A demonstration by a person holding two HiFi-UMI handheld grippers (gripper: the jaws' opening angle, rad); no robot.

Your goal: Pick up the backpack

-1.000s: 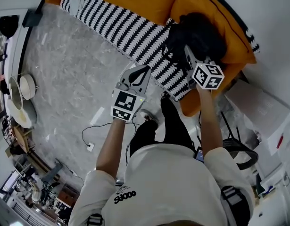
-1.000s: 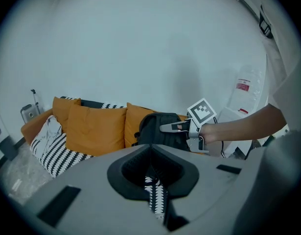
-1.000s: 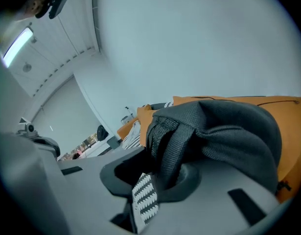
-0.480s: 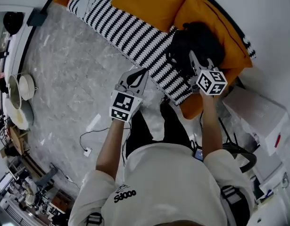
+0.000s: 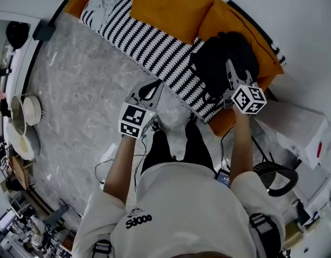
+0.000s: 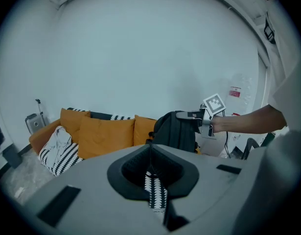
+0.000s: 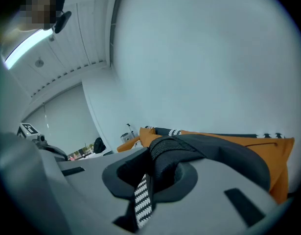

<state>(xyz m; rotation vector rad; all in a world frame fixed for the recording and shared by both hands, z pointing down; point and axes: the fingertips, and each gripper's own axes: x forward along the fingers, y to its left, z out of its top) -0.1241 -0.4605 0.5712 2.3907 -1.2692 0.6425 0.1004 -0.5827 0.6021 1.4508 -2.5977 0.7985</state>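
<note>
The right gripper [image 5: 230, 69] has its fingers [image 7: 67, 199] drawn in tight on the black backpack [image 5: 222, 55]. They have just been closing, and the right gripper view shows a padded black strap [image 7: 172, 153] of the bag filling the space between them, pinched by both sides. In the left gripper view the backpack stands upright beneath that gripper, which has it by the top, at the right end of the orange sofa [image 5: 165, 7], in front of a cushion. Whether its base is clear of the seat cannot be made out. The left gripper [image 5: 153, 87] is well apart from the bag, out over the grey marbled floor [image 5: 74, 90] just beside the front edge of the striped throw [image 5: 149, 36] that covers the sofa seat. Its fingers [image 6: 91, 190] meet at the tips with nothing between them and touch nothing.
</note>
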